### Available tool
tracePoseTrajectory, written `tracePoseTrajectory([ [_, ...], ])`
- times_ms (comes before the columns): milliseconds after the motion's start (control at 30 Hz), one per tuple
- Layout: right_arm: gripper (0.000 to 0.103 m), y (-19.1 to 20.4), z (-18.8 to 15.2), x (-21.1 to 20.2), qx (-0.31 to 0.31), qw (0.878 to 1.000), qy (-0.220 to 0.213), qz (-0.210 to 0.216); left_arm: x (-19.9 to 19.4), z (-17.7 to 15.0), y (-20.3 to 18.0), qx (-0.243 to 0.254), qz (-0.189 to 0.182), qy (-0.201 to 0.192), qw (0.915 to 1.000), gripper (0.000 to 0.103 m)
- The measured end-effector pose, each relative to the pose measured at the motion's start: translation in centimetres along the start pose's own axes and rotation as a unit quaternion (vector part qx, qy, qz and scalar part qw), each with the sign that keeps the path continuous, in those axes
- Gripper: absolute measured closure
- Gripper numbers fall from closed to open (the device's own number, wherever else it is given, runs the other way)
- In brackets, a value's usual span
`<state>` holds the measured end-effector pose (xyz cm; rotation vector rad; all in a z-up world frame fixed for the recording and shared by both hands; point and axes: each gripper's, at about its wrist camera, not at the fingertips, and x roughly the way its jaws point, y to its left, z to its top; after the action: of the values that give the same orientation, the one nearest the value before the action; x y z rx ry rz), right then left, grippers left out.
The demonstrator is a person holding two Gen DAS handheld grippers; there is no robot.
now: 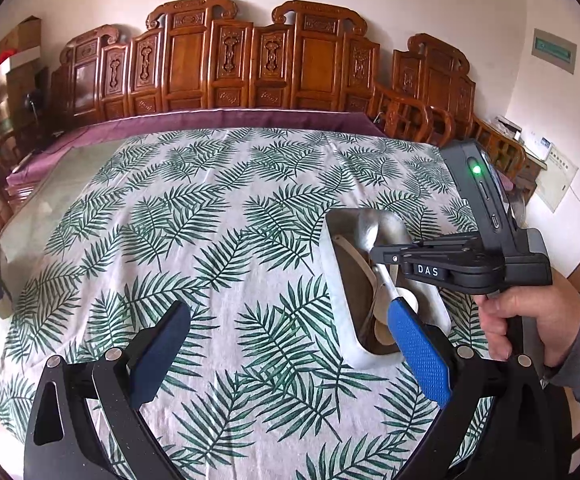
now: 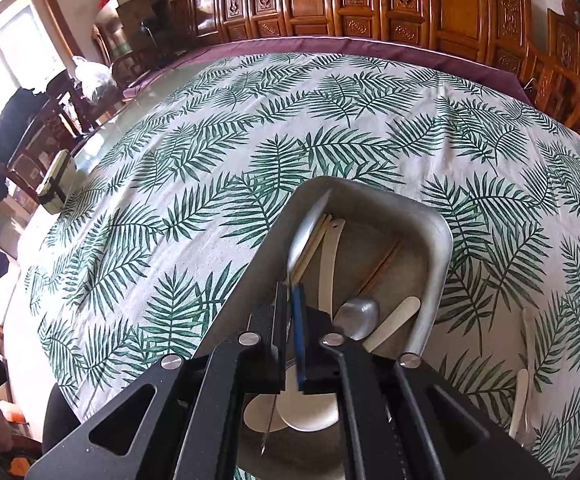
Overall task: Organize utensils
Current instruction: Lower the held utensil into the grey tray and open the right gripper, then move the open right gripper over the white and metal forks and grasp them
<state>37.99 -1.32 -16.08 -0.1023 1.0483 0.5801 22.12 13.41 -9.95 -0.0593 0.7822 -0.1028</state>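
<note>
A metal tray [image 1: 338,304] lies on the leaf-print tablecloth [image 1: 209,220]; it also shows in the right wrist view [image 2: 438,264]. It holds several utensils: pale wooden spoons [image 2: 326,272], a metal spoon [image 2: 358,318] and a thin stick [image 2: 382,268]. My right gripper [image 2: 289,292] is shut on a large metal spoon [image 2: 308,228], held above the tray with the bowl pointing away; this spoon also shows in the left wrist view [image 1: 370,232]. My left gripper [image 1: 290,336] is open and empty over the cloth, left of the tray.
Two pale utensils [image 2: 520,396] lie on the cloth right of the tray. Carved wooden chairs [image 1: 249,60] line the far side of the table. A small box [image 2: 55,184] sits at the left table edge. A person's hand [image 1: 522,316] holds the right gripper.
</note>
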Motion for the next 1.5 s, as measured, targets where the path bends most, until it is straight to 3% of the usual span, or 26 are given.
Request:
tracePoseTrajectory([
  [167,0.097,-0.7,-0.7,-1.3,0.0,1.0,-0.008,0.0,0.2,0.0,-0.4,0.003,0.002,0.006,1.0,0.008],
  [433,0.096,-3.0,-5.3,-6.2,0.008,0.999,-0.032,-0.012,0.6,0.1,-2.8,0.022,-0.003,0.016,0.9996,0.008],
  [700,0.079,-6.6,-11.4,-10.4,0.039,0.998,-0.041,-0.031,2.1,-0.7,-6.1,0.044,-0.022,0.05,0.9975,0.008],
  [833,0.063,-8.6,-13.9,-12.0,0.05,0.996,-0.041,-0.055,3.1,-1.4,-7.8,0.058,-0.023,0.067,0.9958,0.008],
  [1000,0.062,-11.3,-16.5,-12.7,0.069,0.994,-0.025,-0.075,4.1,-2.3,-10.3,0.082,-0.038,0.086,0.9923,0.008],
  [1233,0.057,-14.3,-18.0,-12.5,0.083,0.992,-0.018,-0.093,5.4,-3.0,-13.6,0.113,-0.047,0.104,0.9869,0.008],
  [1500,0.057,-16.9,-16.6,-10.6,0.077,0.993,-0.005,-0.09,6.3,-3.0,-16.6,0.132,-0.072,0.115,0.9819,0.008],
])
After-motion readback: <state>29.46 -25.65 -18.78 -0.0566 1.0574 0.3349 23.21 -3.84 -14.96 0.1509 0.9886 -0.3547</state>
